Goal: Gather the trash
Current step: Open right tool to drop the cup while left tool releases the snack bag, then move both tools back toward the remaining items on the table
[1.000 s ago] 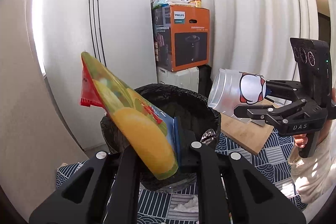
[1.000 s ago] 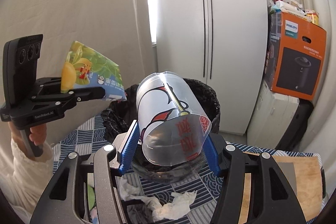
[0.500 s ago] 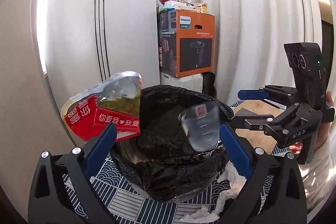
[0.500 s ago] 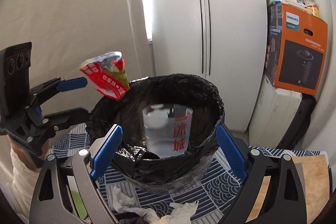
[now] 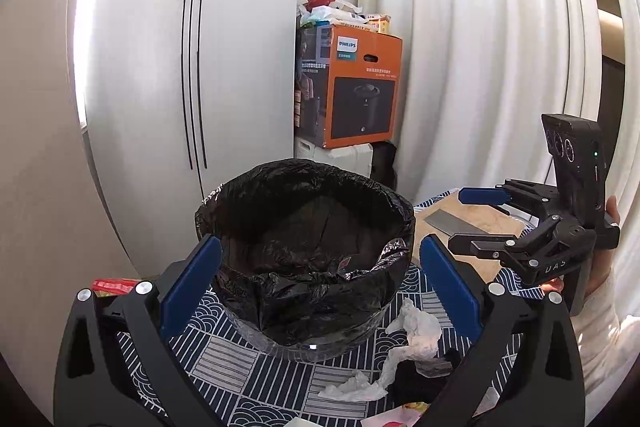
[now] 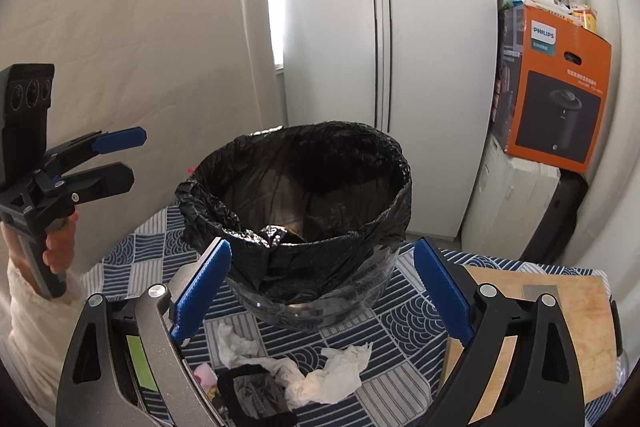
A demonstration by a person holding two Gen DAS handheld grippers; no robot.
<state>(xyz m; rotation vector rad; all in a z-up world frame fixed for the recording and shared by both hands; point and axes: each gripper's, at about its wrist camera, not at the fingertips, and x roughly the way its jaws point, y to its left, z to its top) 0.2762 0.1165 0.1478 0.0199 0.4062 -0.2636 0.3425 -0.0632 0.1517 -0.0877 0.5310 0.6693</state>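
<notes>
Grippers hover empty over the bin [image 6: 296,203] at frame centre: left gripper [image 5: 318,291] and right gripper [image 6: 322,293] both splayed wide. Crumpled tissue [image 6: 320,371] lies on the patterned cloth [image 6: 136,259] below; best approached low, pinching its bulk, not a trailing edge.

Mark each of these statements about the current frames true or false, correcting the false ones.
1. Both claws are open and hold nothing. True: left claw, right claw.
2. The bin has a white liner. False: the liner is black.
3. Crumpled tissue lies on the patterned cloth in front of the bin. True.
4. The orange box sits on the wooden board. False: it rests on a white case behind the table.
5. The left claw grips a snack wrapper. False: it is open.
</notes>
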